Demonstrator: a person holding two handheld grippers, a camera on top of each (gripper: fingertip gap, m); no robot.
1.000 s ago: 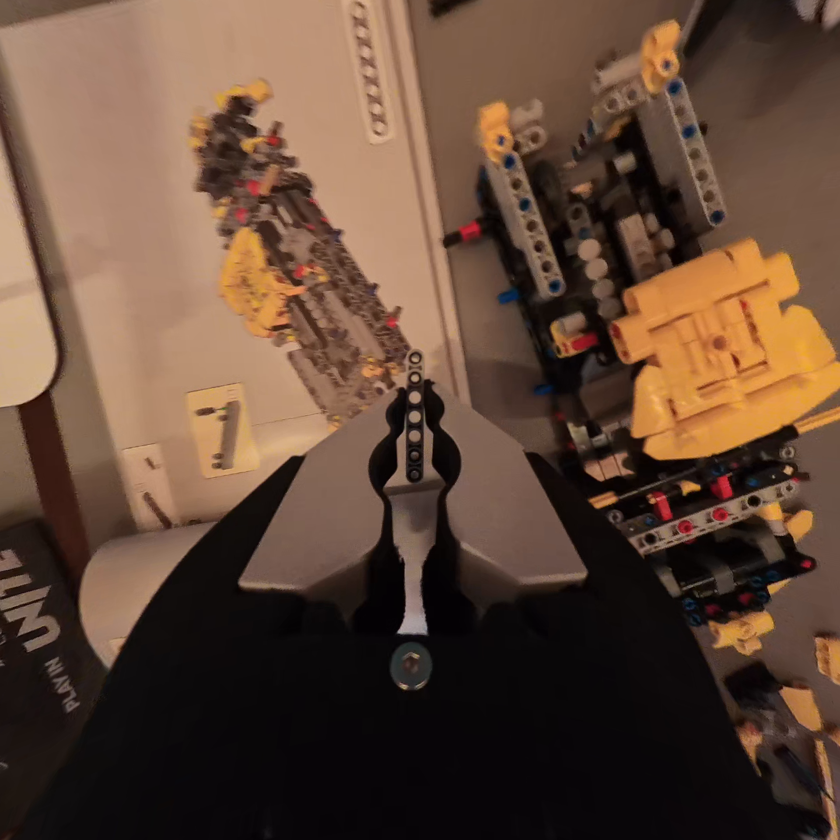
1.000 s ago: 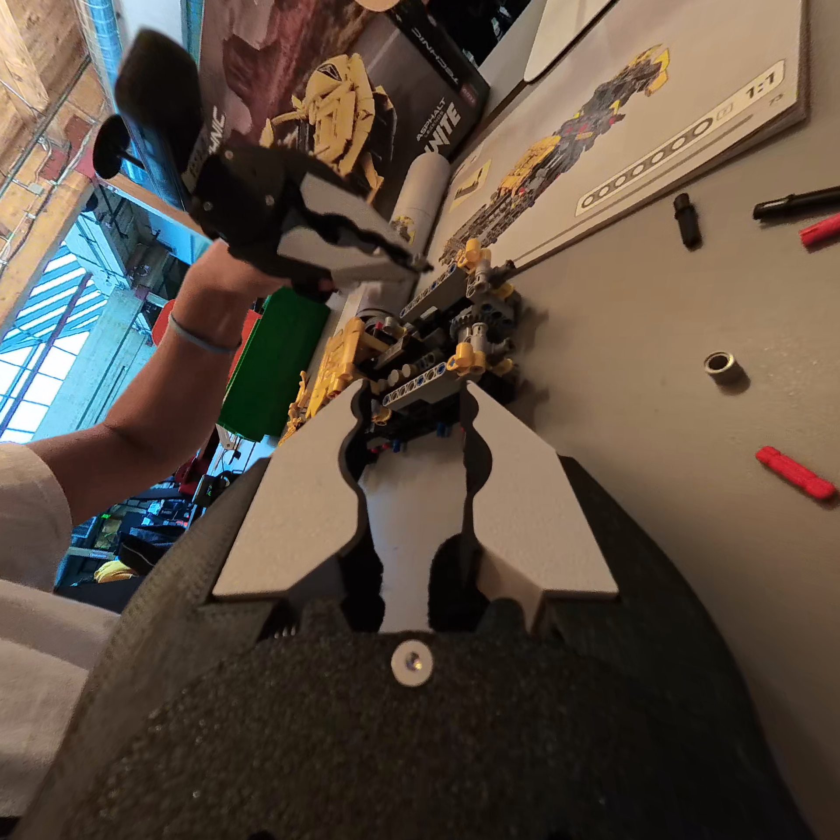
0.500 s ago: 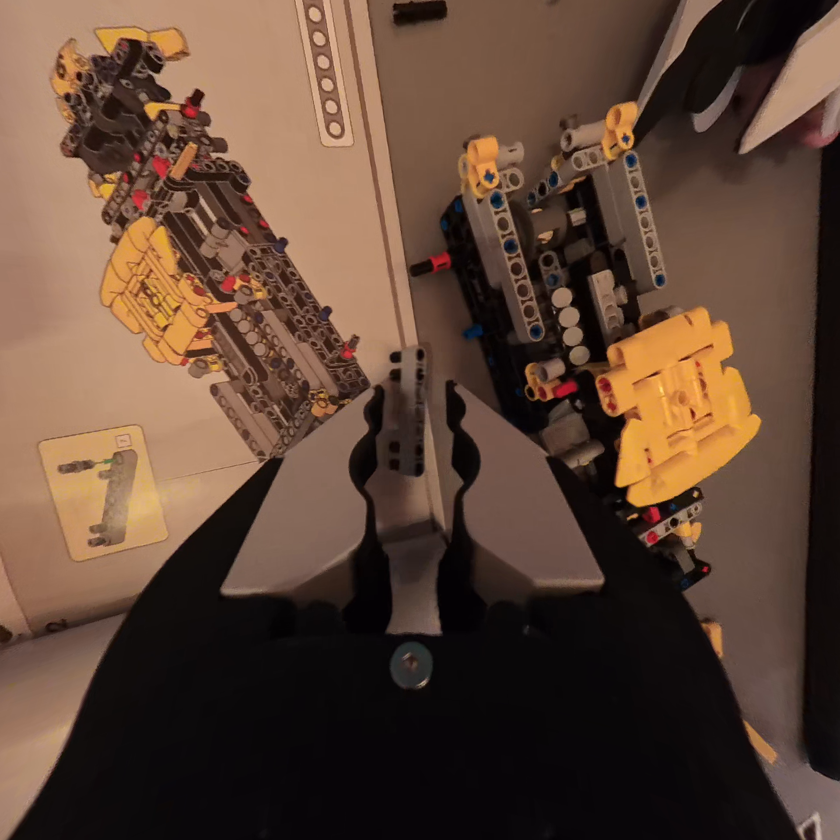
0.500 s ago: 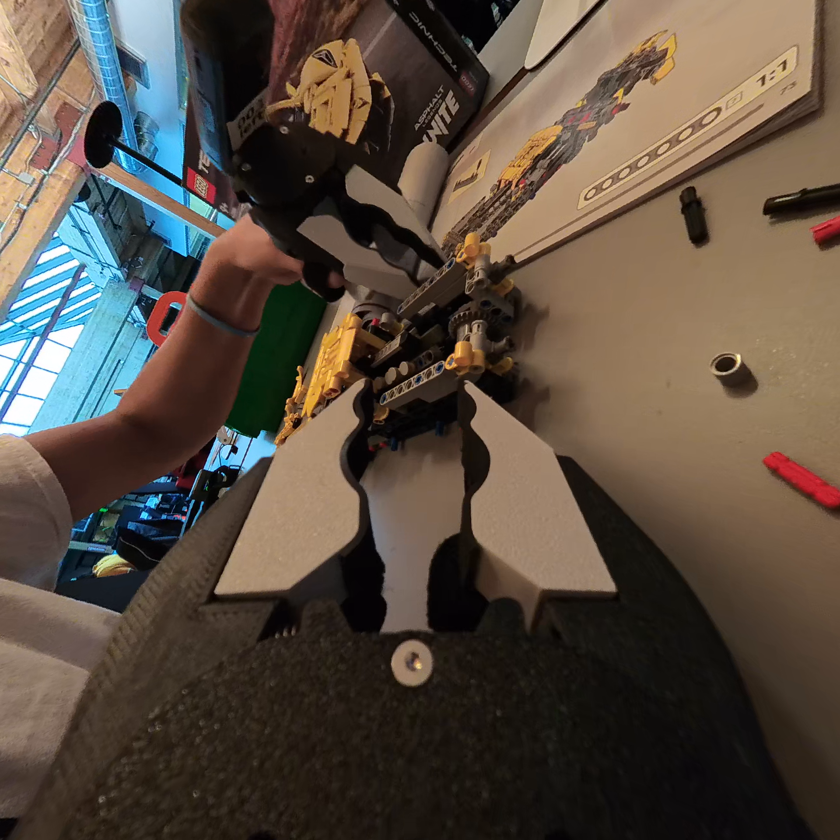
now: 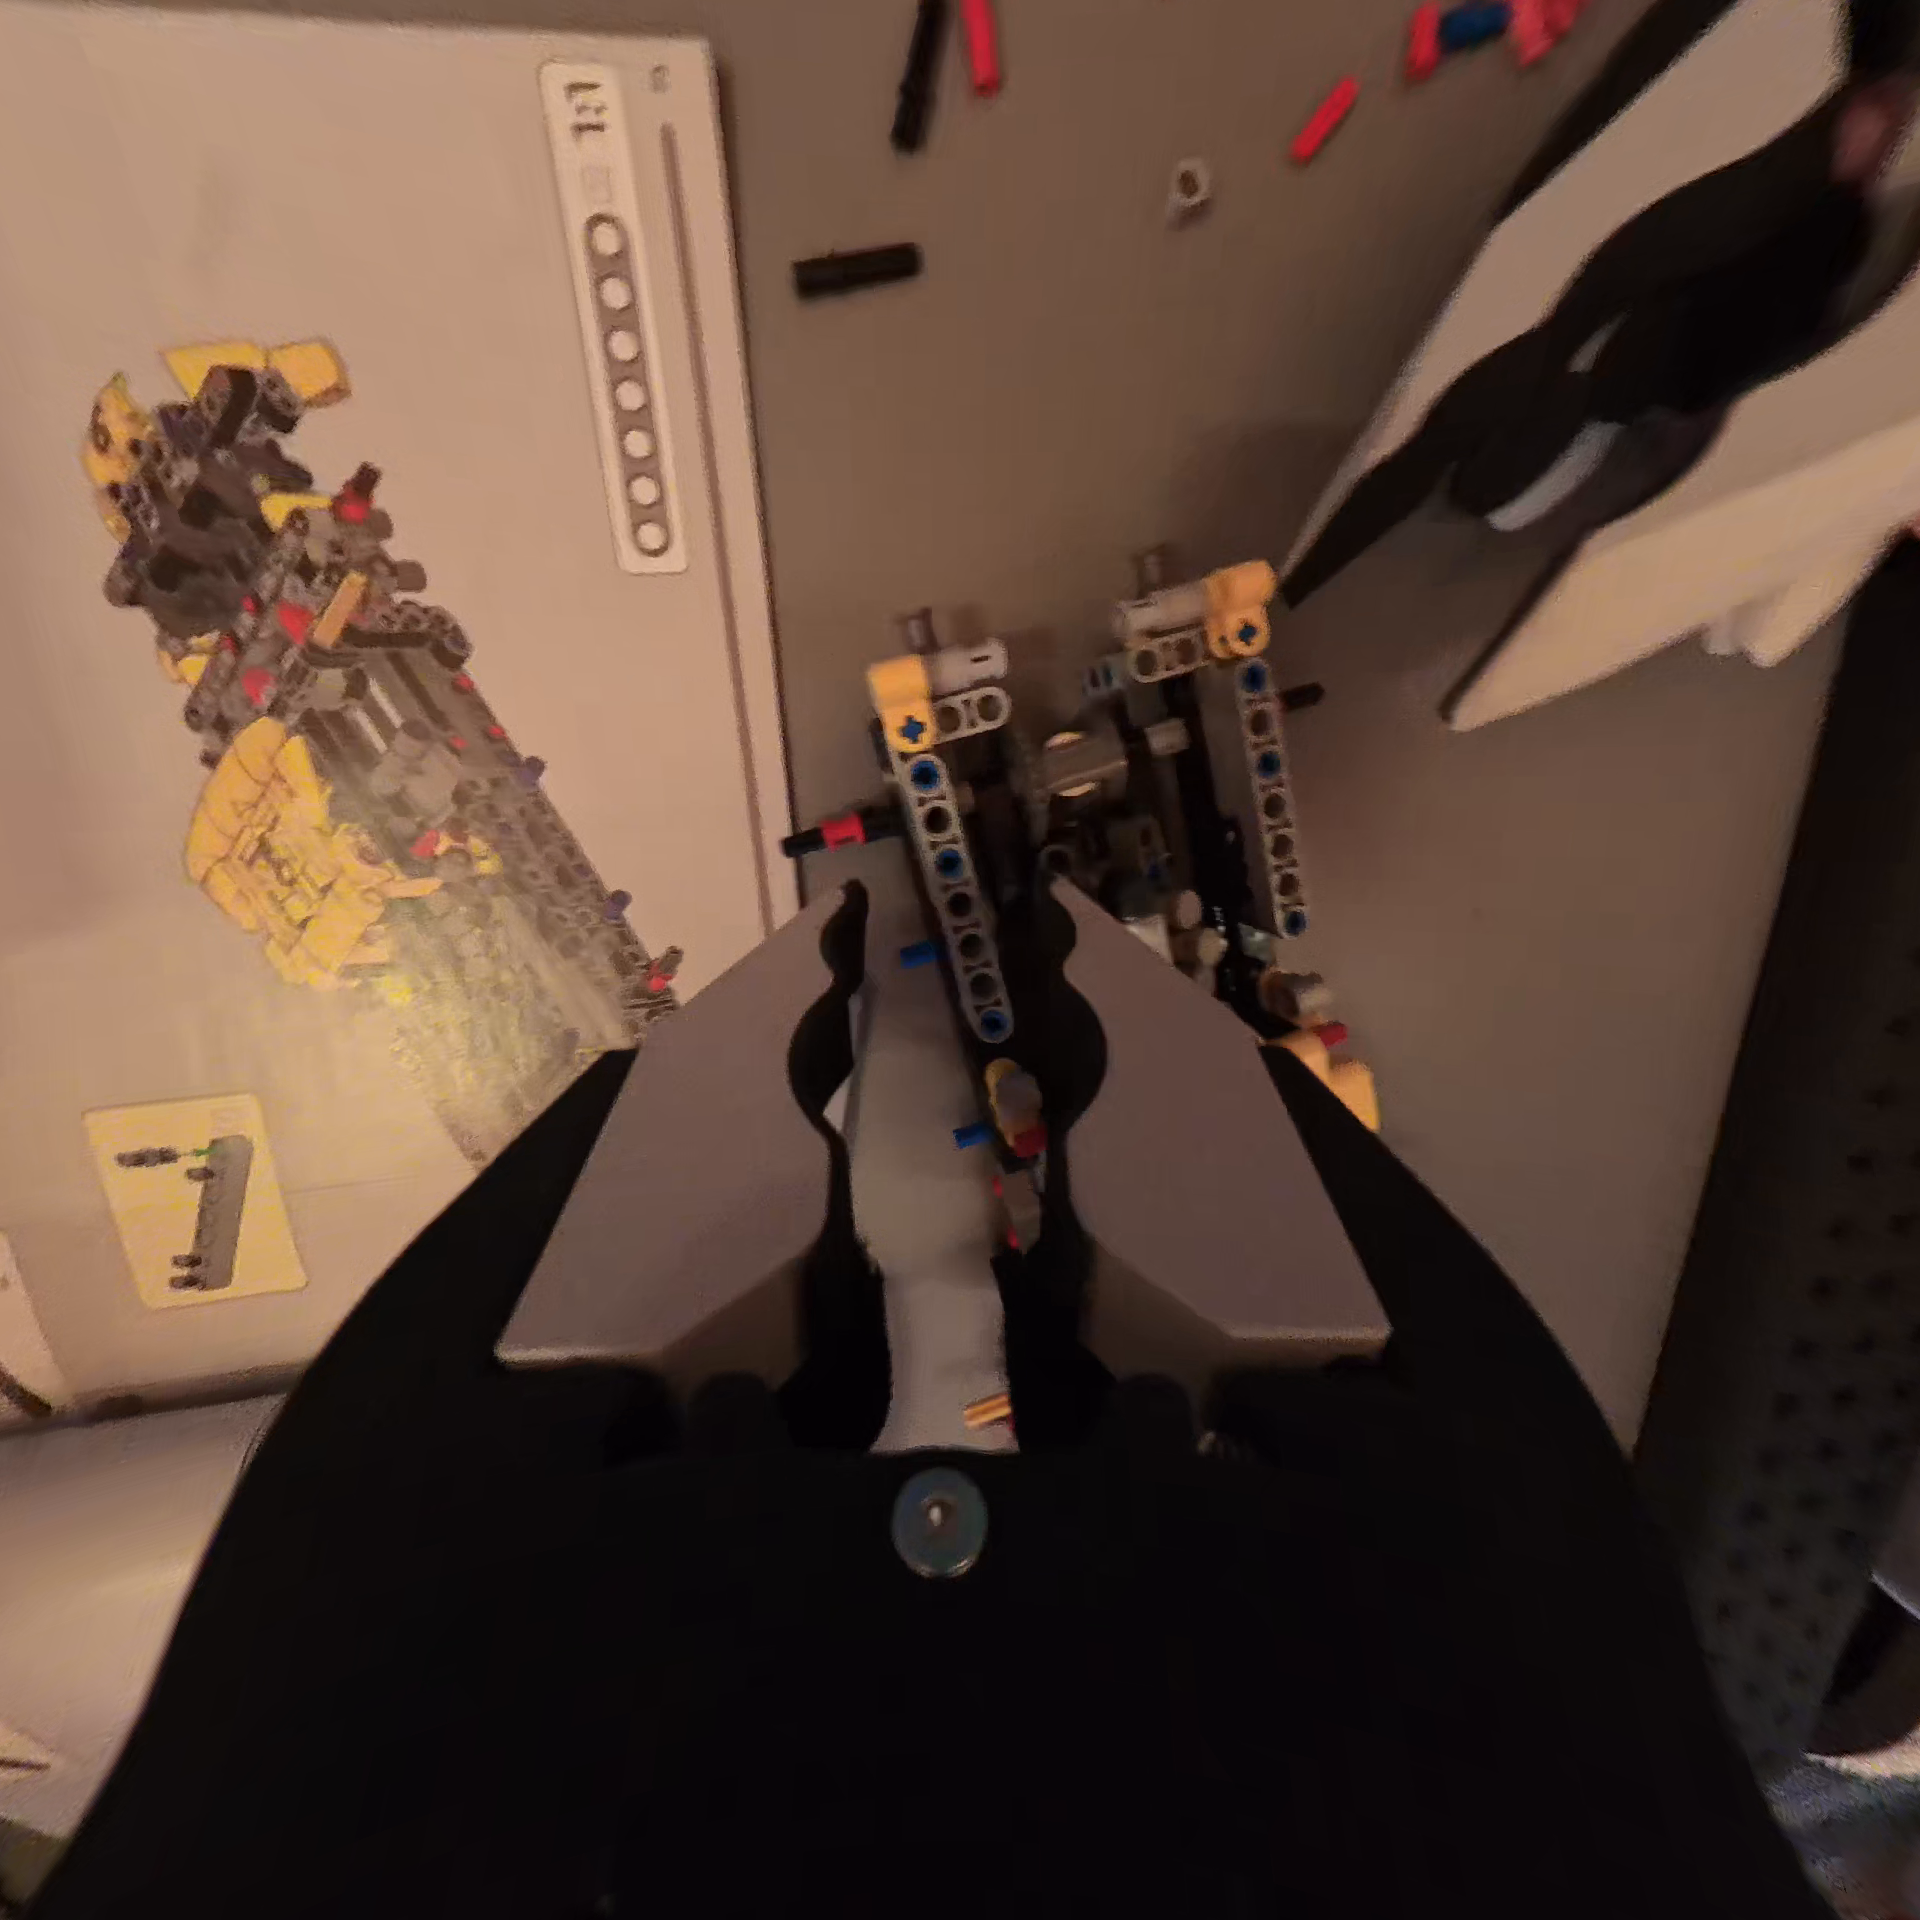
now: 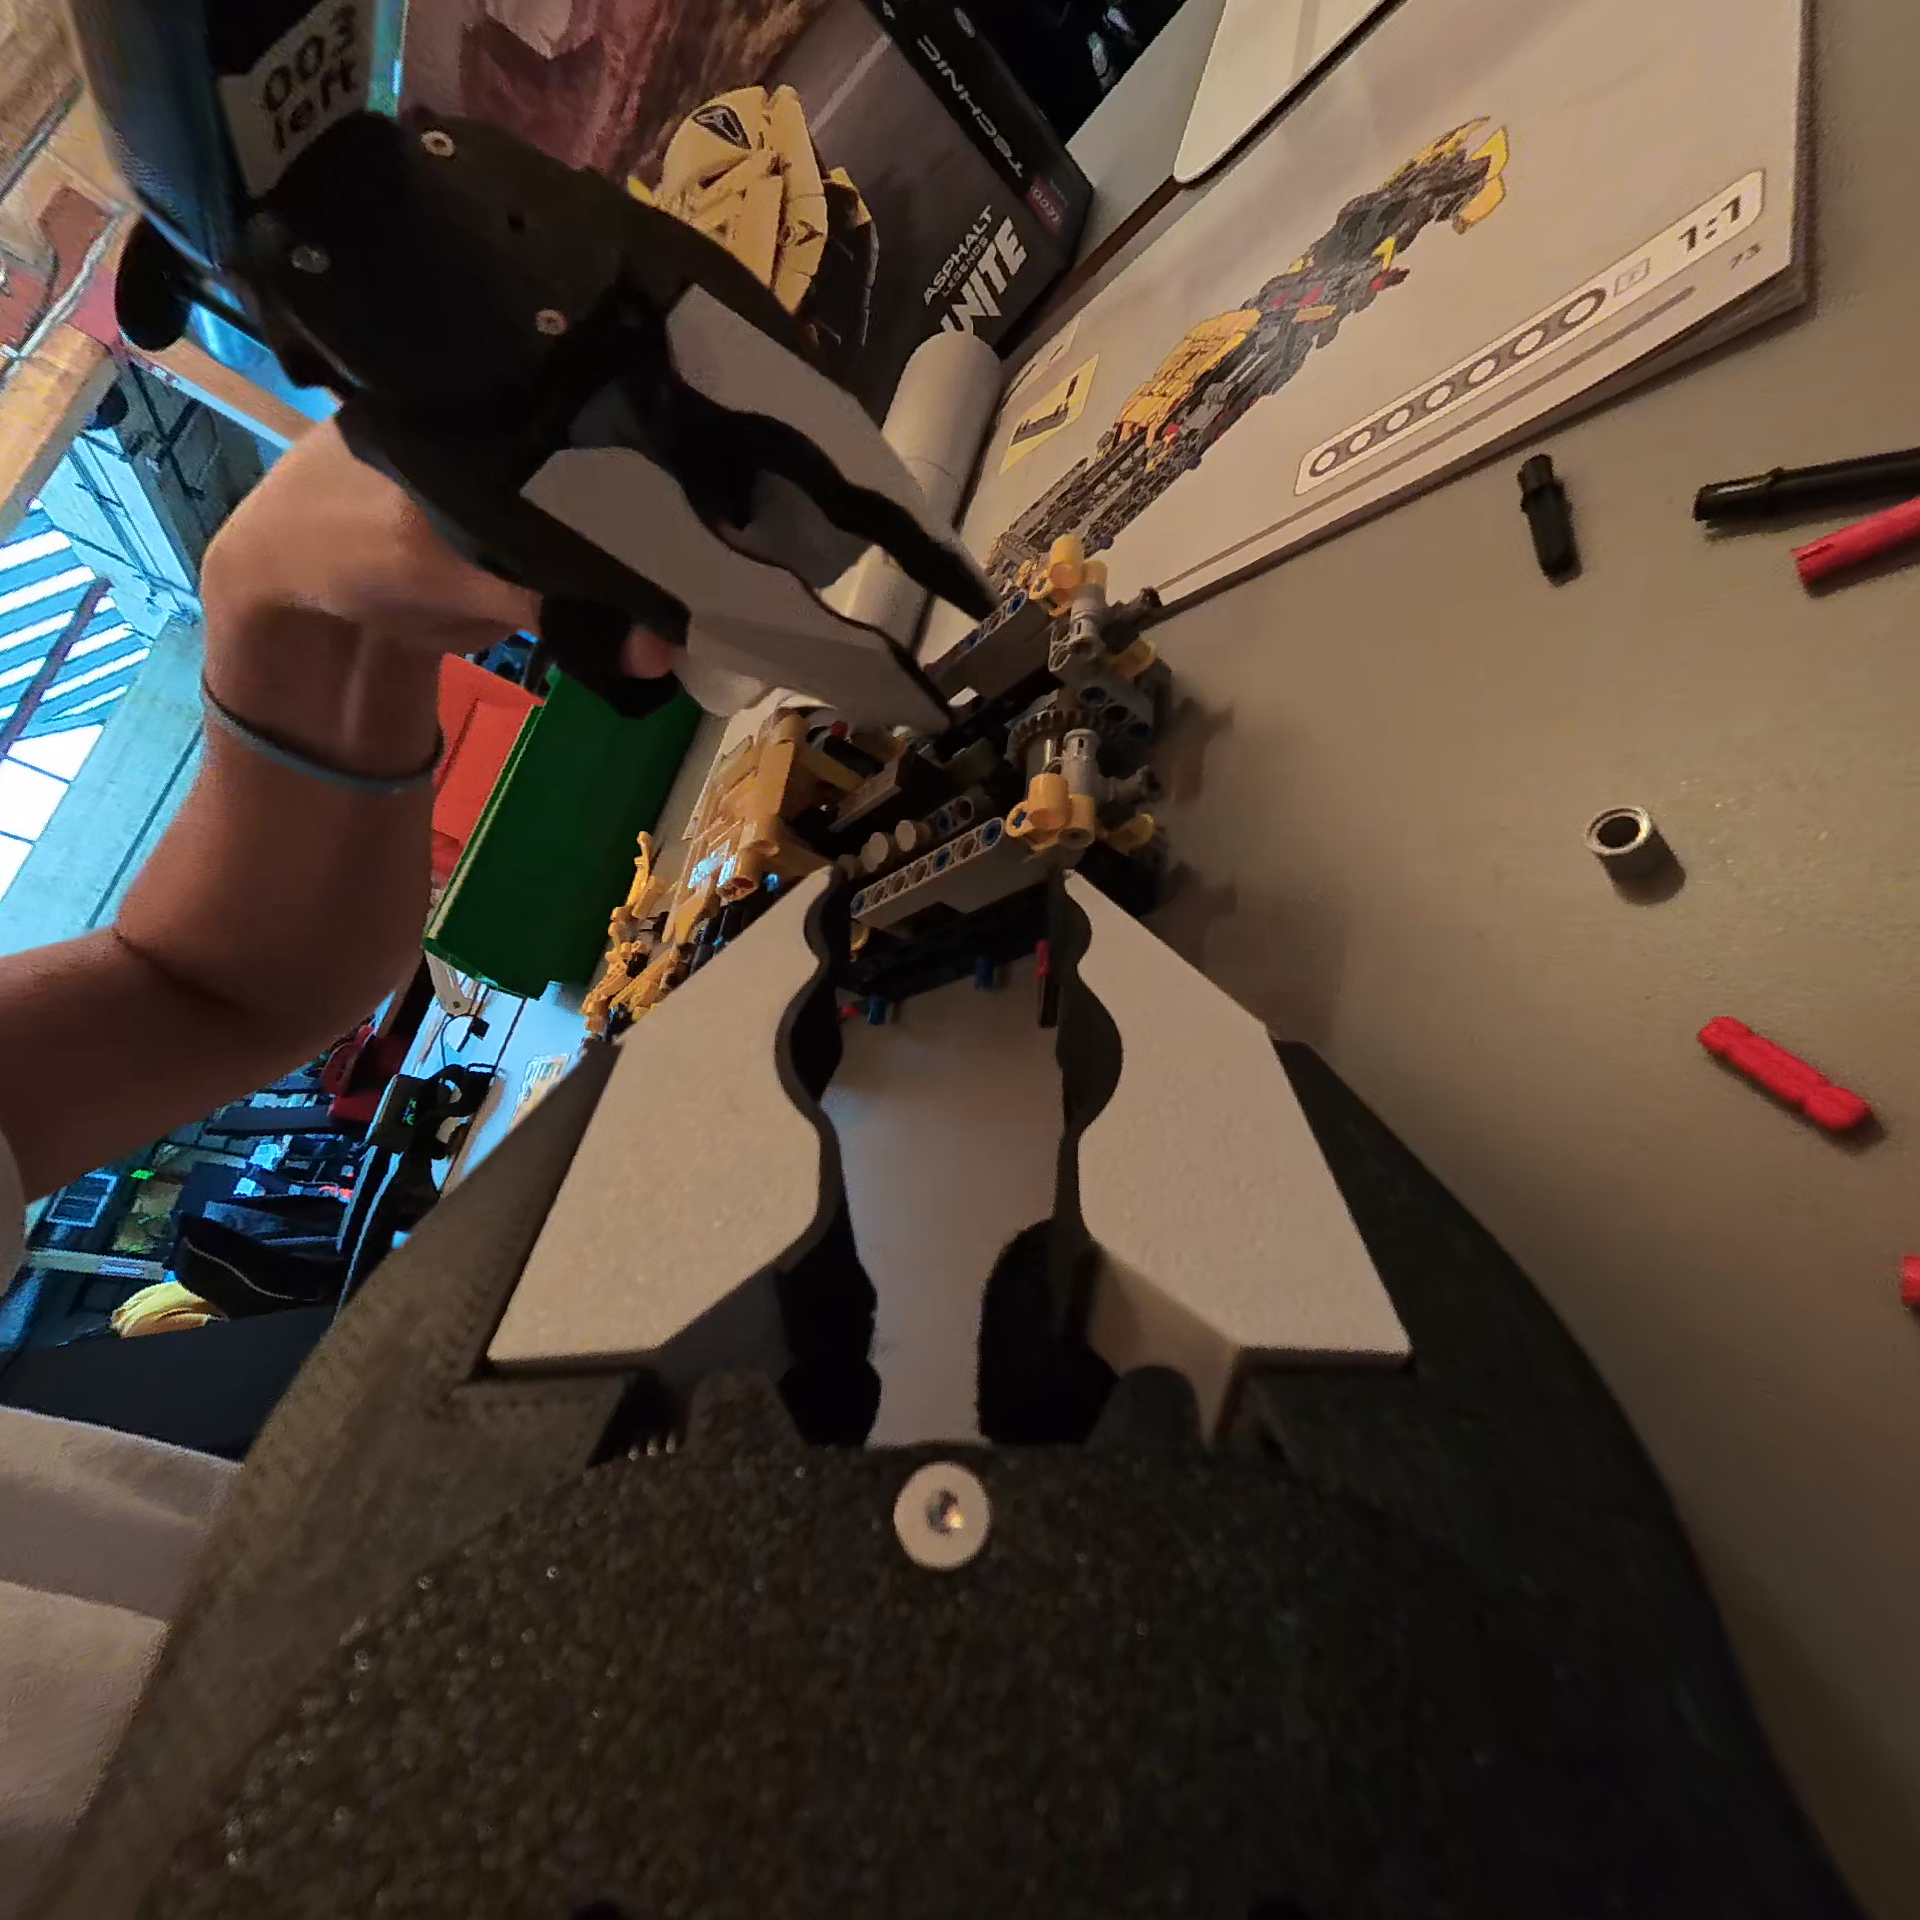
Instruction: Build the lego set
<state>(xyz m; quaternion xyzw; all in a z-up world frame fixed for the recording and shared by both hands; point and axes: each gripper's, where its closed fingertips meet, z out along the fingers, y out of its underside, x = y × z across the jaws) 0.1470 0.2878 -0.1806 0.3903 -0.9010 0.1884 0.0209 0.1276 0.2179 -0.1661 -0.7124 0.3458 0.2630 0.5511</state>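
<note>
Left claw: our left claw (image 5: 951,914) is down over the lego model (image 5: 1091,831), its two fingers apart. One grey beam with holes (image 5: 956,883) on the model sits in the gap between them. We cannot tell if a finger touches it.
Right claw: our right claw (image 6: 940,925) is open too and holds nothing. The near side of the model is right at its tips.
Where the model is: it sits on the grey table (image 6: 1455,727), straight ahead of both claws, just beside the instruction book (image 5: 364,623).
Loose bits: past the model, far from our left claw, lie a black pin (image 5: 857,272), a small grey ring (image 5: 1188,185) and red pieces (image 5: 1325,116).
What could go wrong: we think the model could slide or tip if the left claw pushes down, because the right claw is not gripping it. A hard push at a slant could pop the beam or its blue pins loose.
What is different: one second ago our left claw was shut on a thin dark beam, up over the book. Now that beam is gone from its fingers, the fingers are wider, and the claw has come across and down to the model.
</note>
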